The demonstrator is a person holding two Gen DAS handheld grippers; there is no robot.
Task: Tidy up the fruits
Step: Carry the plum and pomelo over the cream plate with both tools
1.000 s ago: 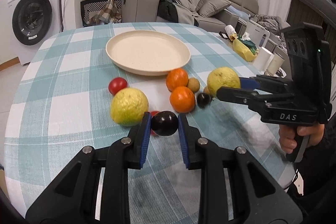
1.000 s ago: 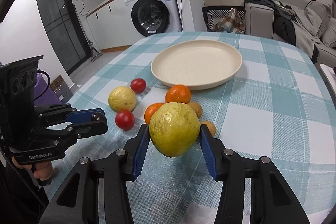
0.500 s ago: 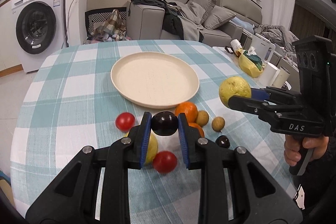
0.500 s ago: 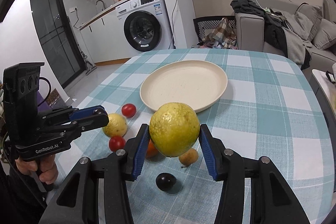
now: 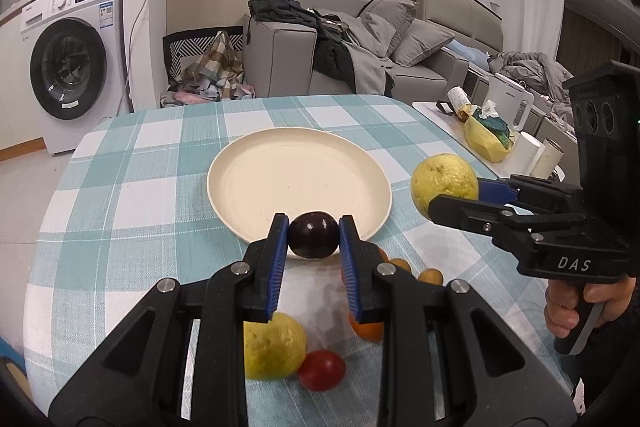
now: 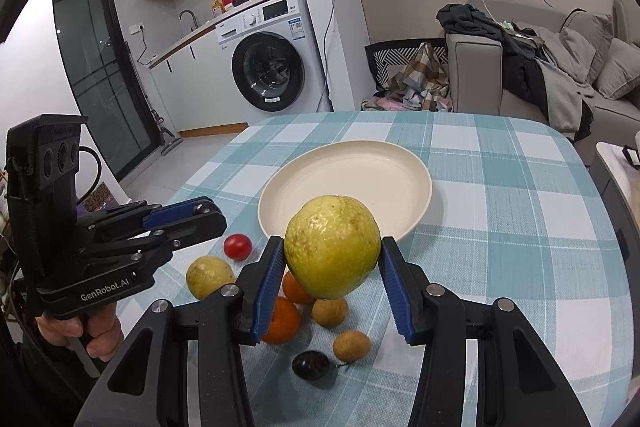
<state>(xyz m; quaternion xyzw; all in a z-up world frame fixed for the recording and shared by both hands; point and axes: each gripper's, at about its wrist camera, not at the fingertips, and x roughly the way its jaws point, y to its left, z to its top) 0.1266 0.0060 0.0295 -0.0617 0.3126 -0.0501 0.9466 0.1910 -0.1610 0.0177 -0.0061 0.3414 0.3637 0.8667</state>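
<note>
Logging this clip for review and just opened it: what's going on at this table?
A person holds a handheld gripper in each hand, sorting fruit. The left gripper is shut on a dark plum, held up at the near rim of the cream plate. The right gripper clamps a yellow-green guava above the table. The plate has no fruit on it; another guava, oranges and tomatoes lie on the checked tablecloth.

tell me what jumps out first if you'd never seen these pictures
Two fruits held in the air: the right claw grips a big yellow-green guava, and the left claw pinches a small dark plum, both near the empty cream plate in the middle of the checked table. More fruit lies loose on the cloth in front of the plate, including an orange and a red tomato.
</note>
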